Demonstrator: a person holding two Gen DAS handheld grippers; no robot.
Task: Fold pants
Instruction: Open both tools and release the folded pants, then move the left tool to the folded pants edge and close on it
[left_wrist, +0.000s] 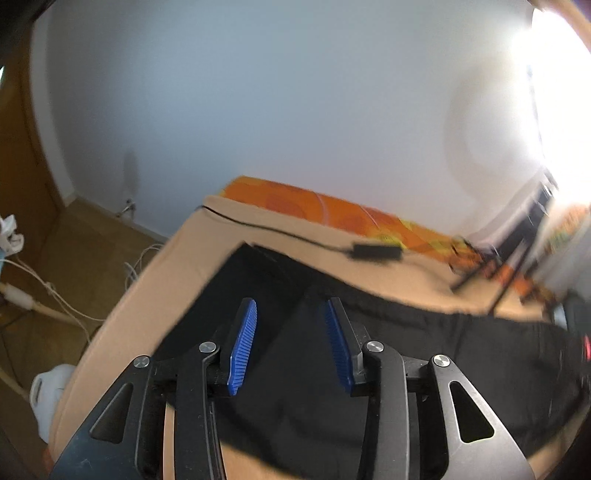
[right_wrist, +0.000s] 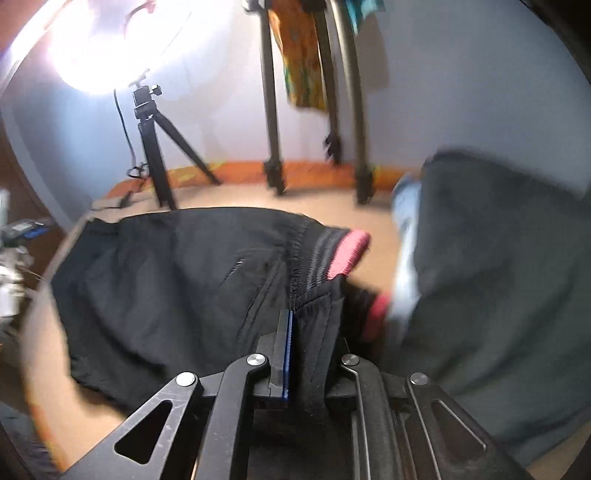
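Black pants sit pinched in the right claw; left claw gapes above them.

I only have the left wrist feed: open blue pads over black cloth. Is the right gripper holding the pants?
Observer: Yes. The right gripper is shut on the pants, with black fabric bunched between its fingers.
Operator: Which part of them?
Observer: By the gathered waistband, which has a pink trim.
Operator: Anything near that side?
Observer: A dark garment lies just right of the waistband, and tripod legs stand on the beige surface behind.
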